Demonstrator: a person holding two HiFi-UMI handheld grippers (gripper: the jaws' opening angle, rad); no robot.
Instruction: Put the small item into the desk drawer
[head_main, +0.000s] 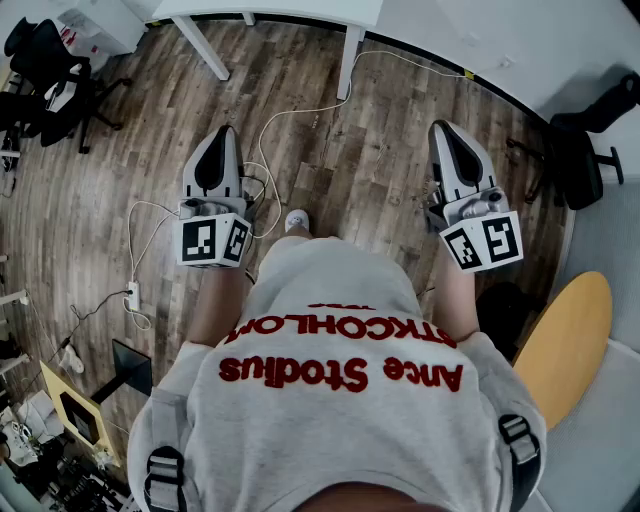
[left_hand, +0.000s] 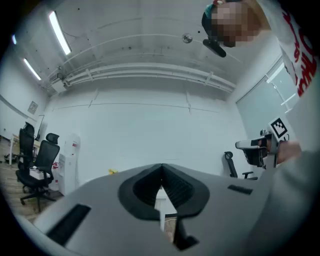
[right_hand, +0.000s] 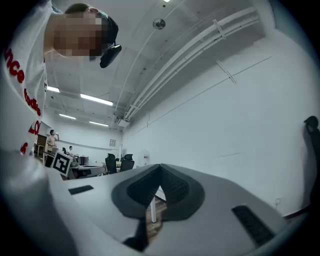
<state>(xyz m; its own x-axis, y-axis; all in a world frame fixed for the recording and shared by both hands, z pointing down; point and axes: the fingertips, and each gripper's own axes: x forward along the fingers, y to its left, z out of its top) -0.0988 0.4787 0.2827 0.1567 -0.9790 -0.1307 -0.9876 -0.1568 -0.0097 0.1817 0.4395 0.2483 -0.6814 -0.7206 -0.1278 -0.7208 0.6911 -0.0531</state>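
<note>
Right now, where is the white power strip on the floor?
In the head view, the white power strip lies on the wooden floor at the left, below and left of the left gripper.

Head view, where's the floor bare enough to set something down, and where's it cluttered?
Bare floor lies between the shoe and the right tool, below the white cable. Another free patch sits between the left tool and the black chair. Crowded: that cable coils beside the left tool, and clutter fills the lower-left corner.
</note>
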